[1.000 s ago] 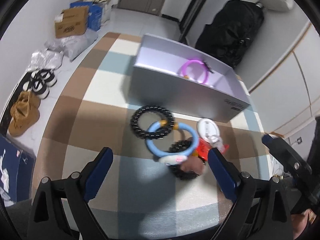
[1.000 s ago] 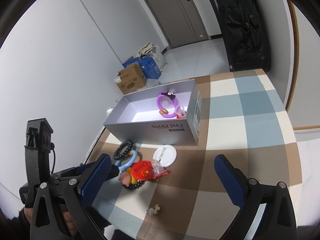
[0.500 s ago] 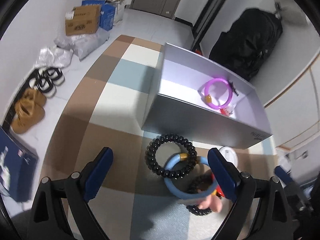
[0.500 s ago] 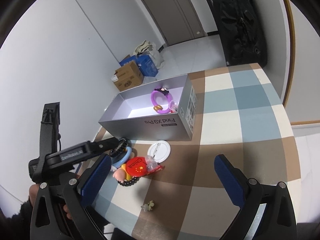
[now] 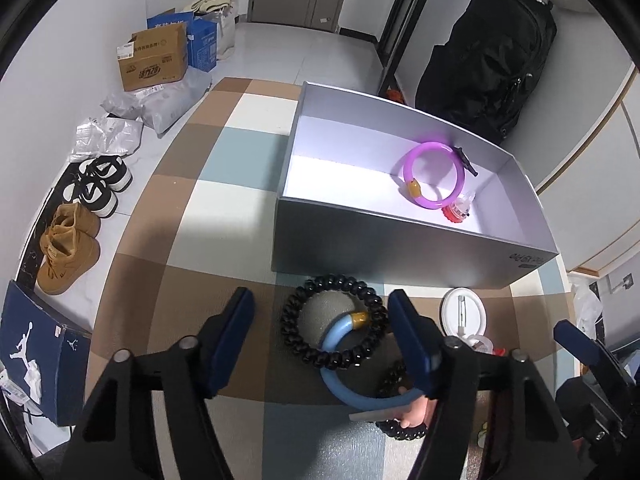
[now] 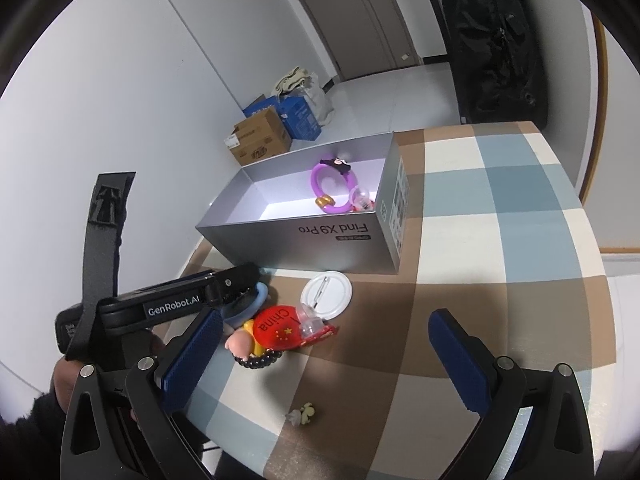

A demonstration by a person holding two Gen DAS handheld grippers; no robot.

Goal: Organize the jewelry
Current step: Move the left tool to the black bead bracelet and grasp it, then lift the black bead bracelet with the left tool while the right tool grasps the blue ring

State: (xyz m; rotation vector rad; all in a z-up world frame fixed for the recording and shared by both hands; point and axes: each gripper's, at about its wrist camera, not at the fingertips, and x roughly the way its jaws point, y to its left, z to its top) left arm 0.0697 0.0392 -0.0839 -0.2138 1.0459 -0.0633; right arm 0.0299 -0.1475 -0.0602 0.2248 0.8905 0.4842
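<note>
A grey open box [image 5: 400, 236] stands on the checked table and holds a purple bangle [image 5: 434, 176] and a small red charm [image 5: 456, 212]. In front of it lie a black bead bracelet [image 5: 296, 340], a blue bangle [image 5: 360, 398], a white round badge [image 5: 464, 316], a second black bead bracelet [image 6: 258, 360] and a red "China" badge [image 6: 280, 328]. My left gripper [image 5: 324, 340] is open, low over the black bracelet and blue bangle, fingers on either side. My right gripper [image 6: 324, 352] is open above the table, right of the pile. The box also shows in the right wrist view [image 6: 320, 248].
A small pale trinket [image 6: 302, 414] lies near the table's front edge. On the floor to the left are cardboard boxes [image 5: 154, 60], shoes [image 5: 68, 248] and a blue shoe box [image 5: 36, 352]. A black bag [image 5: 488, 60] stands behind the box.
My left gripper has moved forward and down toward the black bracelet and blue bangle, and its fingers have narrowed around them. The right gripper has drifted slightly; the jewelry has not moved.
</note>
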